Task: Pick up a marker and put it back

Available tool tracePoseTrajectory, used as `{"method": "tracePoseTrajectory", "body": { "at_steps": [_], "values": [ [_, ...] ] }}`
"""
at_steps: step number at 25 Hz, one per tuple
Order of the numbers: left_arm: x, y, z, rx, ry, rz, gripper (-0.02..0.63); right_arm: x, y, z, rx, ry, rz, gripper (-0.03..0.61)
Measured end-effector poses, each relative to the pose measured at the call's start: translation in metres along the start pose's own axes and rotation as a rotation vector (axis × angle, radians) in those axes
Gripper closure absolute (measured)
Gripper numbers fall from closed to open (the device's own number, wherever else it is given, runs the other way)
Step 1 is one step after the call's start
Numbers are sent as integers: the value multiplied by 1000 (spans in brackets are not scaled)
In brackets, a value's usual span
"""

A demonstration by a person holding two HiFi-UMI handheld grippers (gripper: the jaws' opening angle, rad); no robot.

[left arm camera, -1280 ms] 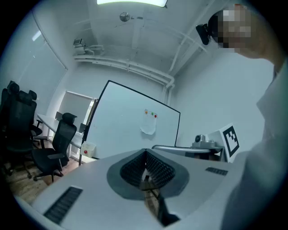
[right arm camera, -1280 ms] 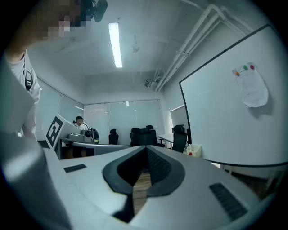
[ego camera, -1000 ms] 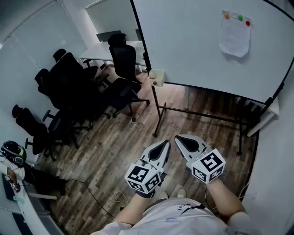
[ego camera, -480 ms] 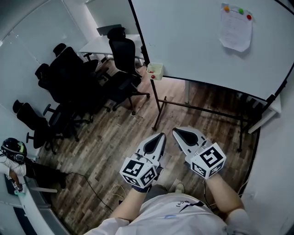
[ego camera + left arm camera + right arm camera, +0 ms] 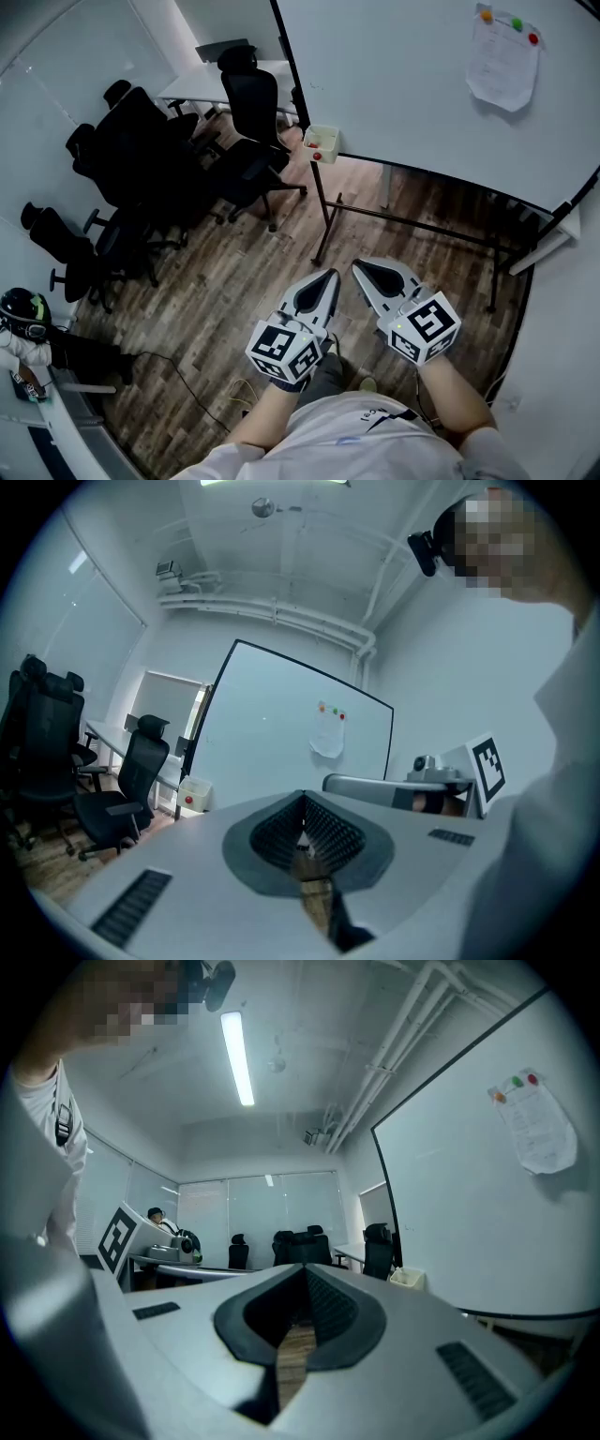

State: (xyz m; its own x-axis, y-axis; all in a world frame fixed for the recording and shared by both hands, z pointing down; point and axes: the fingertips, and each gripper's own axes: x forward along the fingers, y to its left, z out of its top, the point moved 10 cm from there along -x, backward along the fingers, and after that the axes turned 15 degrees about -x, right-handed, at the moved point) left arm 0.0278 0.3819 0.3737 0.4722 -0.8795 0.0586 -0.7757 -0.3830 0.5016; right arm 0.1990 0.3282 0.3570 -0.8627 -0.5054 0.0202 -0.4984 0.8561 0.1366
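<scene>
Wooden floor [image 5: 216,291] below, the left gripper [image 5: 329,276] and right gripper [image 5: 360,267] are each closed on nothing, aimed at the whiteboard [image 5: 403,84].

Floor [image 5: 234,281]: brown wood planks, matt, grain visible. Whiteboard [image 5: 403,84] at 12 o'clock: smooth, faint gloss, w/ thin black metal stand legs [image 5: 324,220]. Paper sheet [image 5: 503,58] at 1, edges curling. Chairs [image 5: 141,164] at 10: matt black, cloth-like. My left tongs [image 5: 328,276] & right tongs [image 5: 359,268]: matt grey plastic shells, ribbed black pads [image 5: 330,834].
</scene>
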Motion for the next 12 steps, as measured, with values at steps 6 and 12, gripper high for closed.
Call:
{"method": "tracePoseTrajectory", "body": {
  "at_steps": [6,12],
  "values": [
    [42,63,35,-1,4,-22,603,67,-31,-4,-5,24,-22,566],
    [85,129,78,22,33,-65,603,140,-62,-4,-11,40,-84,566]
  ]
}}
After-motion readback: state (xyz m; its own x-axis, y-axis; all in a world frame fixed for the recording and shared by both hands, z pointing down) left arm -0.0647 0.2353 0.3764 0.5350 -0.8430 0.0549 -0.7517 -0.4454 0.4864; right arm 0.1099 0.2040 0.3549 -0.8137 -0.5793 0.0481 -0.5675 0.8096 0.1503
